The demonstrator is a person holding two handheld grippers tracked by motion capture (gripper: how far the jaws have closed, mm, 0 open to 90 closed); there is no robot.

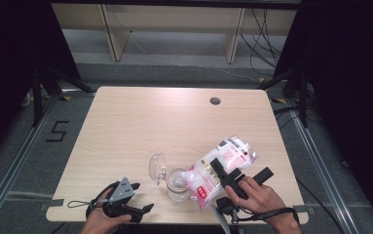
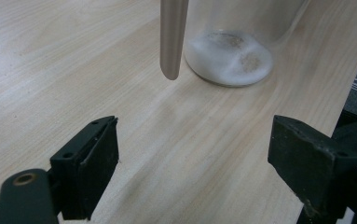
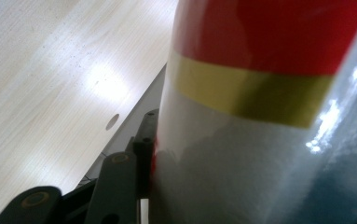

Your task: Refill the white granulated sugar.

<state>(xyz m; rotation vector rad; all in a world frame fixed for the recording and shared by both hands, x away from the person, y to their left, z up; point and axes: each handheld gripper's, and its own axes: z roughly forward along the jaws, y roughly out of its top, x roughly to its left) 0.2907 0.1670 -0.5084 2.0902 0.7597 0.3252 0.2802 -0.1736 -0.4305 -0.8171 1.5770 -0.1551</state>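
Observation:
A clear glass jar [image 1: 177,185] stands near the table's front edge, its hinged lid [image 1: 157,165] swung open to the left. White powder covers the jar's bottom [image 2: 229,60]. My right gripper [image 1: 220,170] is shut on a plastic bag of white powder [image 1: 213,170] with red print. The bag is tilted, its lower end at the jar's mouth. Up close the bag [image 3: 260,116] shows a red and a yellow band, with one black finger [image 3: 141,154] pressed against it. My left gripper [image 1: 142,196] rests open on the table left of the jar, jaws [image 2: 192,154] wide apart and holding nothing.
A metal clasp bar [image 2: 173,37] hangs down beside the jar. The wooden table [image 1: 140,122] has a round cable hole [image 1: 215,101] at the back right. The table's front edge runs close under both hands. A dark floor and shelving lie beyond.

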